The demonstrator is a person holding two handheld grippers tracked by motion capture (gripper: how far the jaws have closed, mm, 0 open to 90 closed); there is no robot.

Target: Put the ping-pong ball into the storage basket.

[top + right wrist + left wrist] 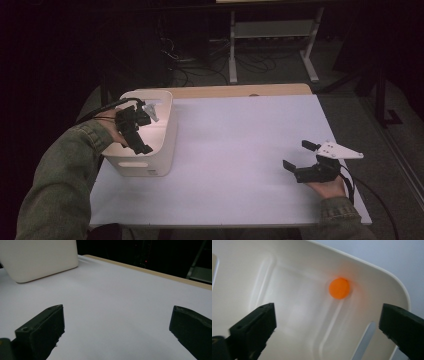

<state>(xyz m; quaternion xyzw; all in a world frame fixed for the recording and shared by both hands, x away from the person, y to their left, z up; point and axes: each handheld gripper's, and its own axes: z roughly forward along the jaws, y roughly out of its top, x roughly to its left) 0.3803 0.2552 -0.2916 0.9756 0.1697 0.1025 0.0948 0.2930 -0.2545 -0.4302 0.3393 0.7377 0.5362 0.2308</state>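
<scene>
Orange ball (339, 288) lies on the floor of the white bin (165, 150), ahead of my left claw (327, 322) and apart from it, a little right of the middle between the two black jaws. Those jaws are spread wide with nothing between them, nothing pinched. From the high view my left claw (134, 131) hangs over the bin's open top at the worktop's (240, 150) left side. My right claw (299, 156) sits well apart near the right edge, low over the bare white surface, jaws also spread, empty, pointing toward the bin.
</scene>
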